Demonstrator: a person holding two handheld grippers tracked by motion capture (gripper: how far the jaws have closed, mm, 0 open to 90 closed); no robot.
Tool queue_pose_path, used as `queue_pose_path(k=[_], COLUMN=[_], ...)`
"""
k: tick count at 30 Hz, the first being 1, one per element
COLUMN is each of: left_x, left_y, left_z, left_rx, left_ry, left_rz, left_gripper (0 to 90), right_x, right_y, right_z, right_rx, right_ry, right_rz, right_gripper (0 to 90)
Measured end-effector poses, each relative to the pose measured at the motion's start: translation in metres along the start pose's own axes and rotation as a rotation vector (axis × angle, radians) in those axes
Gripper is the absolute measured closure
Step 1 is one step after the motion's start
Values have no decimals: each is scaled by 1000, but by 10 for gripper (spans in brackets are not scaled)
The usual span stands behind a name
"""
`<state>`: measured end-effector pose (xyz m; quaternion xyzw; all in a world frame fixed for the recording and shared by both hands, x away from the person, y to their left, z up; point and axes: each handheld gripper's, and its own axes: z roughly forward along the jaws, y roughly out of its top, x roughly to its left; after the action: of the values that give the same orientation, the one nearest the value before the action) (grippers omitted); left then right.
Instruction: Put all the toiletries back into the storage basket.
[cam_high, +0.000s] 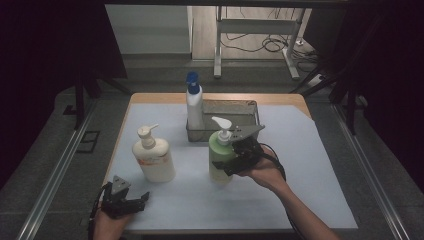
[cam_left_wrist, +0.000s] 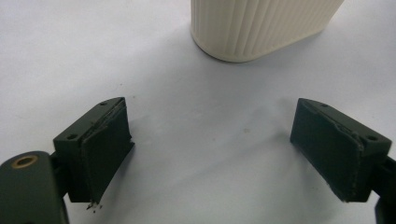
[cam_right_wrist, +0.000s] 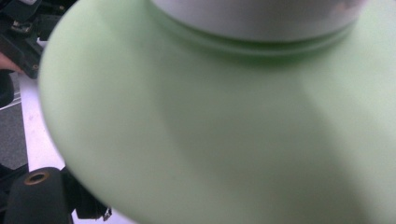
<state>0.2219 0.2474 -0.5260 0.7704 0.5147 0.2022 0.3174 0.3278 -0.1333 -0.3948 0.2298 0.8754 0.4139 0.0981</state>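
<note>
While the right tool (cam_high: 231, 161) is clamped around the body of the green pump bottle (cam_high: 220, 155), that bottle stands upright on the worktop (cam_high: 310, 165), its white pump head rising just above the tool's grey plate. Seen along the right tool's own jaws, the green shoulder of the bottle (cam_right_wrist: 224, 126) presses up so close that it is blurred, with the white collar of the pump directly over it; one dark jaw edge peeks out below it at the lower left. Just beyond the bottle, on the side away from the holding hand, sits a grey metal tray (cam_high: 250, 107), and a white bottle with a blue cap (cam_high: 194, 105) stands in the tray's near left corner.

The left tool (cam_high: 134, 200) rests low at the near edge of the worktop, released, its jaws spread wide with nothing between them. Ahead of those jaws and a little to one side stands the cream pump bottle (cam_high: 152, 155), near but not touching; its ribbed base (cam_left_wrist: 261, 28) shows beyond the open pads (cam_left_wrist: 105, 154) on bare white surface.
</note>
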Motion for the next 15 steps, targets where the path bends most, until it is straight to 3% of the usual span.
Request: queue_pose_path(k=[15], left_x=[0], left_y=[0], left_z=[0], left_rx=[-1], left_ry=[0], left_rz=[-3], left_gripper=[118], right_x=[-12], right_y=[29], right_z=[-10], right_rx=[-19], right_ry=[-35], right_rz=[6], right_gripper=[121])
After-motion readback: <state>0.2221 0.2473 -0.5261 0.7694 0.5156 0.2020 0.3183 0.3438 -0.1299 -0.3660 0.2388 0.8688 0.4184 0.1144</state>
